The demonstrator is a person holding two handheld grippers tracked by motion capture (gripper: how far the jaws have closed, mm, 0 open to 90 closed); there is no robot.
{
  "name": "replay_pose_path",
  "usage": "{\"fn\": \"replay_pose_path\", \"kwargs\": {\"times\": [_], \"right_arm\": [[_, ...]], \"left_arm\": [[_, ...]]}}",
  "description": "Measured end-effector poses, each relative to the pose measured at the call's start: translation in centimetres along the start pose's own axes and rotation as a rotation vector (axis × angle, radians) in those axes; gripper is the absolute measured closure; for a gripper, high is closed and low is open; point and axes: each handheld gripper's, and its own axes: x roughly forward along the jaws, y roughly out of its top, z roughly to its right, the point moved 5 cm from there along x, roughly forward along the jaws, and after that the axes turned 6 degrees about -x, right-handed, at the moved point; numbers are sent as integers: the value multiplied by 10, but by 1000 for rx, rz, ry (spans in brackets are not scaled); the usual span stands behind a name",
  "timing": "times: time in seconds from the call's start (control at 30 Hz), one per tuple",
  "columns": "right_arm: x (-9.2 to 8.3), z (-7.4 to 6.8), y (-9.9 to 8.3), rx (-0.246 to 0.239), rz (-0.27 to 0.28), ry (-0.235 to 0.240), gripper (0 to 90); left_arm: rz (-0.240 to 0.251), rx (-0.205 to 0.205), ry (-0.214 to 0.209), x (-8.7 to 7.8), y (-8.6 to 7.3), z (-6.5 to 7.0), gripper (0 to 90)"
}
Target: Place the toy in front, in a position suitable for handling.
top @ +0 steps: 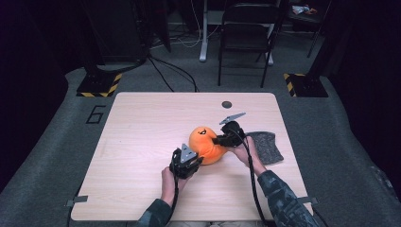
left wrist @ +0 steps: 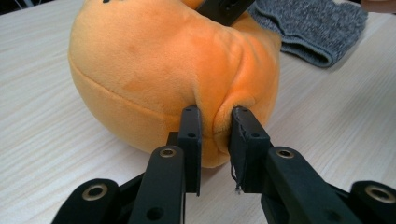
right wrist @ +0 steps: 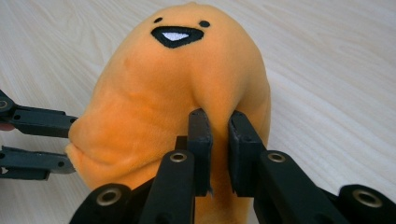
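An orange plush toy (top: 205, 144) with a stitched smiling face lies on the wooden table (top: 142, 132), right of centre. My left gripper (top: 199, 161) comes at it from the near side. In the left gripper view its jaws (left wrist: 215, 114) pinch a fold of the plush toy (left wrist: 154, 60). My right gripper (top: 218, 140) reaches in from the right. In the right gripper view it (right wrist: 218, 116) is shut on another fold of the plush toy (right wrist: 182, 70), below the face. The left gripper (right wrist: 72, 143) also bites the toy's left side there.
A grey knitted cloth (top: 265, 146) (left wrist: 313, 28) lies flat just right of the toy, under my right hand. A small dark disc (top: 227, 104) sits near the table's far edge. A black folding chair (top: 246, 33) stands on the carpet beyond the table.
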Motion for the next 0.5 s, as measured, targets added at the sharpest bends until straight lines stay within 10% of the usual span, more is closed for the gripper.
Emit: {"fn": "replay_pose_path", "kwargs": {"times": [0.5], "right_arm": [[-40,-20,9,1,42,-114,816]], "left_arm": [[79,25,-23,-16,18,-8,783]]}}
